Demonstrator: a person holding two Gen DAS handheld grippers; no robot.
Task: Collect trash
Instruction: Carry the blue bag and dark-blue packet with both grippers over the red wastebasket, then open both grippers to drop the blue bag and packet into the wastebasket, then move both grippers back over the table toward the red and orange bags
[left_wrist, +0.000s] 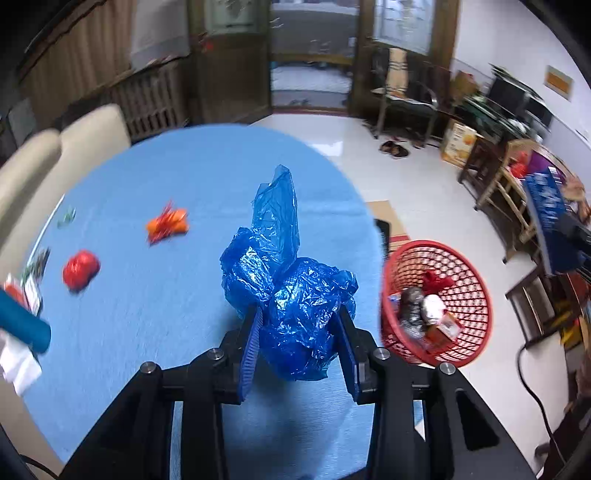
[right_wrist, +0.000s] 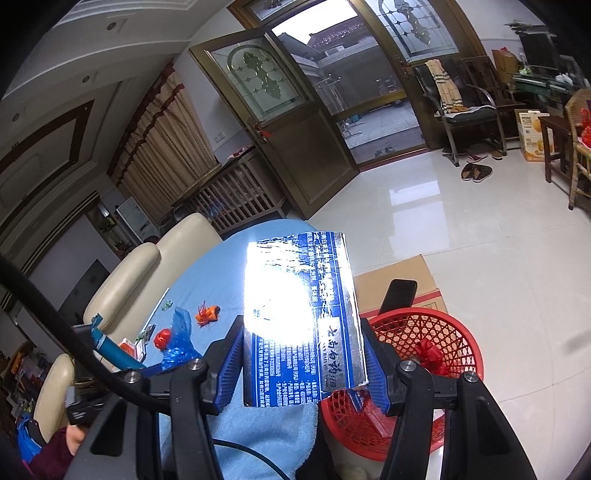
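Blue cloth covers the round table (left_wrist: 166, 177) in the left wrist view, where the left gripper (left_wrist: 299, 328) is clamped on a crumpled blue plastic bag (left_wrist: 291, 288), its loose tail standing up past the fingertips. To the claw's right, below the table edge, sits the red basket (left_wrist: 476, 295), already holding scraps.

From the right wrist, the right gripper (right_wrist: 303, 354) pinches a flat blue-and-silver box (right_wrist: 299, 314), long axis running away from the claw. That basket (right_wrist: 454, 332) lies just right and beneath, nearer this hand, so its drop looks shorter.

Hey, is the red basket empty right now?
No, the red basket already holds several pieces of trash, among them a red wrapper.
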